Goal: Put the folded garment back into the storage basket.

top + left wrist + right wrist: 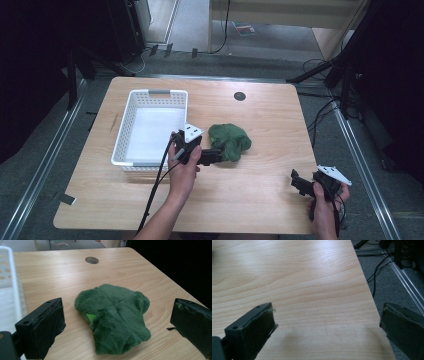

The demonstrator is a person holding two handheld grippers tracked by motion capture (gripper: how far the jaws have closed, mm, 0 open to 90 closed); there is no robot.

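Green plush cloth [115, 318] lies crumpled on the worktop [260, 120], mid-surface, just right of the white basket [131, 108]. Left claw [212, 156] spread wide, its jaws flanking the cloth's near edge, not touching it; a light green patch shows in the fold. Right claw [300, 184] also spread wide, holding nothing, hovering near the worktop's front right corner, well apart from the cloth. Basket perforated, nothing seen inside.
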